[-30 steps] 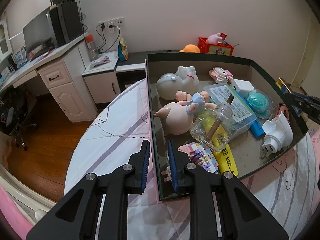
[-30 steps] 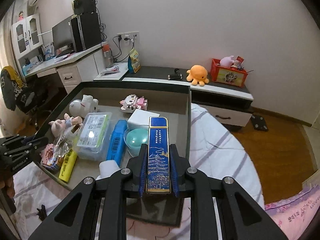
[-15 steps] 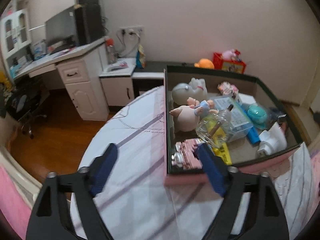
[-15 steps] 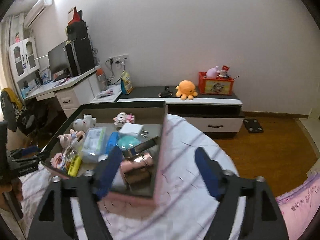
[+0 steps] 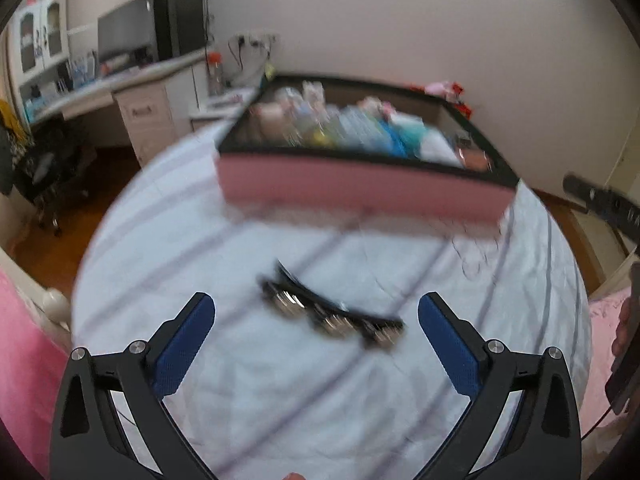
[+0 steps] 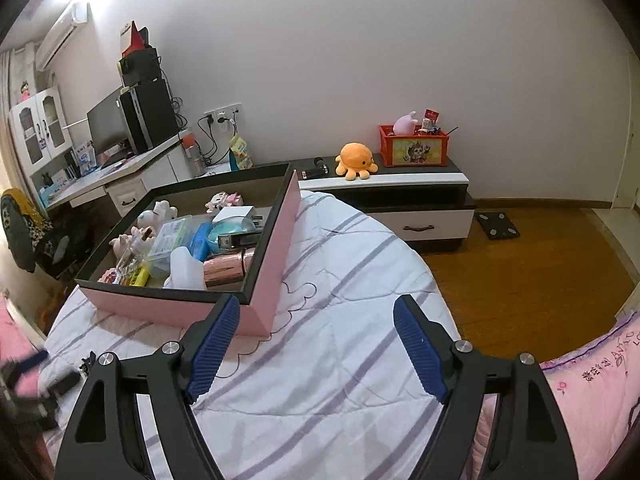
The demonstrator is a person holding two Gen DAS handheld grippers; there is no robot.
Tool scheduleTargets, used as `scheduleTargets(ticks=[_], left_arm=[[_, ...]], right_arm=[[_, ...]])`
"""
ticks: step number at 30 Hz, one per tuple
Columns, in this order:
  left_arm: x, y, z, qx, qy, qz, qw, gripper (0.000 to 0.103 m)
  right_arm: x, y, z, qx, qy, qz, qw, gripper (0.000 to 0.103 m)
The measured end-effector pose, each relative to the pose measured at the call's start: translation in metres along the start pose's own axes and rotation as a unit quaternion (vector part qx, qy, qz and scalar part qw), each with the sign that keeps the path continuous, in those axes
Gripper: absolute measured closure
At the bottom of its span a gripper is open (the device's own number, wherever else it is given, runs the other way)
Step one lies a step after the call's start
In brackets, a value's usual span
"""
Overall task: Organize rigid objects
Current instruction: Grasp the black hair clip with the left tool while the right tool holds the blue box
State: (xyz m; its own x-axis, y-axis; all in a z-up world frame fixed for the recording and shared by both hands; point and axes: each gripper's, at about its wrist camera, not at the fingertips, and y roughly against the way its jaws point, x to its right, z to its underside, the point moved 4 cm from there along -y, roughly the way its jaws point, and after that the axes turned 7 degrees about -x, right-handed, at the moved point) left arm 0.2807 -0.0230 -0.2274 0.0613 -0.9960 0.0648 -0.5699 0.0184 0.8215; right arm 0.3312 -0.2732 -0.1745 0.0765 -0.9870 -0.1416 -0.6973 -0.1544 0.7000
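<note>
A pink box with a black rim [image 6: 276, 240] stands on the bed, filled with small items: a rose-gold tube [image 6: 226, 266], a white plug [image 6: 186, 268], a dark blue patterned case [image 6: 240, 240] and pig figures [image 6: 158, 214]. My right gripper [image 6: 317, 304] is open and empty, back from the box's near corner. The left wrist view is blurred. There the box [image 5: 360, 188] lies farther off, and my left gripper [image 5: 316, 304] has its jaws opening wide over the sheet. A black object with shiny parts [image 5: 332, 316] lies just ahead, between the fingers and untouched.
The bed has a white striped sheet [image 6: 340, 360] with pink quilt [image 6: 580, 380] at its edges. Beyond it stand a low cabinet [image 6: 400, 200] with an orange plush [image 6: 356, 160] and a red crate [image 6: 412, 148], a desk with a monitor [image 6: 108, 128], and wooden floor [image 6: 540, 264].
Both grippers went from shut to open and drew back from the box. The right one let go of the dark blue case, which now lies in the box. The black object came into the left view.
</note>
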Motion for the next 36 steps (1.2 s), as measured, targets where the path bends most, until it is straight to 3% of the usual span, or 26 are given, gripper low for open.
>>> scheduleTargets(ticks=[3,6,10,14,18,20,25,30,34,36], left_arm=[[0.010,-0.009,0.008,-0.005,-0.006,-0.014,0.9999,0.000],[0.006,-0.022,0.010,-0.022,-0.020,-0.054,0.9981,0.000],[-0.023,-0.022,0.009,-0.021,0.000,-0.058,0.9981,0.000],[-0.056,-0.023,0.005,-0.016,-0.008,-0.087,0.9960,0.000],[-0.075,-0.027,0.003,-0.021,-0.010,-0.064,0.9977,0.000],[-0.081,-0.028,0.002,-0.020,-0.012,-0.055,0.9982,0.000],[-0.096,-0.034,-0.007,-0.020,-0.006,-0.047,0.9987,0.000],[-0.107,-0.039,-0.019,-0.023,0.012,-0.036,0.9990,0.000],[-0.101,-0.036,-0.024,-0.022,0.037,0.033,0.9986,0.000],[-0.100,-0.040,-0.029,-0.021,0.056,0.013,0.9981,0.000]], right_arm=[[0.000,-0.001,0.002,-0.002,0.005,-0.003,1.000,0.022],[-0.003,-0.007,0.000,-0.007,0.007,-0.011,1.000,0.022],[-0.009,-0.016,-0.006,-0.011,0.013,-0.013,1.000,0.022],[-0.023,-0.036,-0.019,-0.029,0.019,-0.022,0.999,0.022],[-0.037,-0.058,-0.031,-0.053,0.038,0.001,0.998,0.024],[-0.041,-0.070,-0.034,-0.073,0.049,0.020,0.996,0.050],[-0.048,-0.082,-0.036,-0.093,0.063,0.024,0.993,0.069],[-0.051,-0.085,-0.038,-0.099,0.072,0.036,0.992,0.072],[-0.051,-0.087,-0.038,-0.100,0.074,0.038,0.992,0.072],[-0.052,-0.087,-0.038,-0.101,0.073,0.037,0.991,0.072]])
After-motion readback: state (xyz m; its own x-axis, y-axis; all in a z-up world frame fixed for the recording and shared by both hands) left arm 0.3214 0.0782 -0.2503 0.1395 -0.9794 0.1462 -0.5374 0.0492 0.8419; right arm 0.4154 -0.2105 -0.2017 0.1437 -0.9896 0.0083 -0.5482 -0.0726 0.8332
